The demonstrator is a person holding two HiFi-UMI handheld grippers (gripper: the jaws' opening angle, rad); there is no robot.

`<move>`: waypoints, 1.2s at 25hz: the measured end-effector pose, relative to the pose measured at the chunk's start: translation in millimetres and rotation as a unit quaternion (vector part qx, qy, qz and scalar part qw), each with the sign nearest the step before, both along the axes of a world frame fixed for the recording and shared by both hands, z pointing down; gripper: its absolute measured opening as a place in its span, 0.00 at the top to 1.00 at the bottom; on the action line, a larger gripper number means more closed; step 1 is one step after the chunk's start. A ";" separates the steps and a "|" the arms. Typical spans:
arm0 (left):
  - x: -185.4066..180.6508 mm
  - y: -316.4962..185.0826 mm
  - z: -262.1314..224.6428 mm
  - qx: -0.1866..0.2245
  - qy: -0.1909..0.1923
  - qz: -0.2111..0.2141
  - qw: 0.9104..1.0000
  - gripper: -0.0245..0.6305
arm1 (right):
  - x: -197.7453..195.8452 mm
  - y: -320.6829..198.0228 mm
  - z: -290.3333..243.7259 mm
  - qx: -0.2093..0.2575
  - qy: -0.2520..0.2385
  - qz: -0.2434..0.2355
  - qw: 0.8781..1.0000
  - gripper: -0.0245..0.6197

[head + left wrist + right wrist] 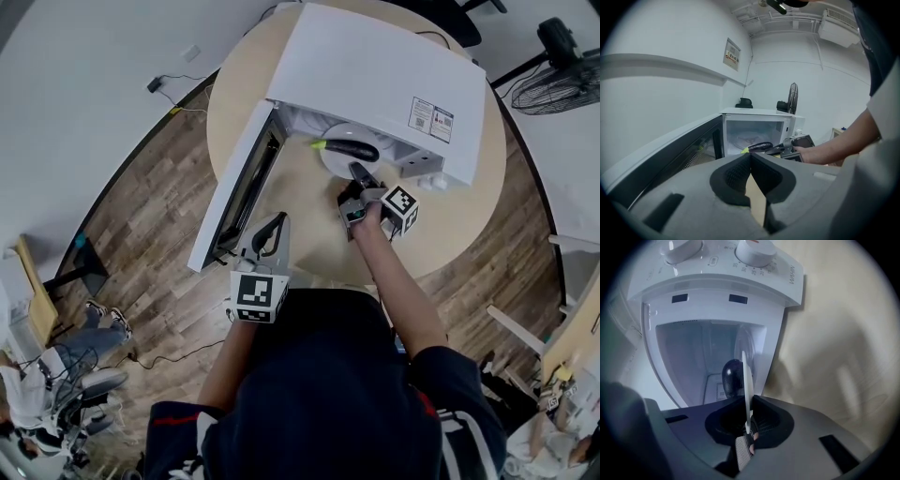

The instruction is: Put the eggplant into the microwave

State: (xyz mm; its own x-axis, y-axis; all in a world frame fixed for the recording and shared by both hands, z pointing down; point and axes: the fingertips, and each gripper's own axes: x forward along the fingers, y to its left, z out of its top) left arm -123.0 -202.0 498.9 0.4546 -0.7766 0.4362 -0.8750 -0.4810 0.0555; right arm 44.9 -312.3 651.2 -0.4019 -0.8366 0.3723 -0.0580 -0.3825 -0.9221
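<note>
A dark purple eggplant with a green stem lies on a white plate at the mouth of the open white microwave. My right gripper is shut on the plate's near rim. In the right gripper view the plate stands edge-on between the jaws, the eggplant on its left side, with the microwave's cavity behind. My left gripper hangs back by the door, shut and holding nothing. In the left gripper view the eggplant shows in front of the cavity.
The microwave's door swings wide open to the left, close to my left gripper. The microwave sits on a round wooden table. A standing fan is at the far right. Control knobs sit above the cavity in the right gripper view.
</note>
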 end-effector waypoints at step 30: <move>-9.3 -7.3 7.7 -0.015 -0.001 0.002 1.000 0.94 | -0.6 -43.2 13.9 -0.007 0.004 0.032 0.999 0.92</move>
State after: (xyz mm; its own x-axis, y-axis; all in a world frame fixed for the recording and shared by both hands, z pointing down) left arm -132.3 -209.3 506.5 0.4574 -0.7612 0.4598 -0.8728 -0.4832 0.0682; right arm 44.3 -355.6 665.1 -0.3446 -0.8550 0.3877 -0.0409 -0.3990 -0.9161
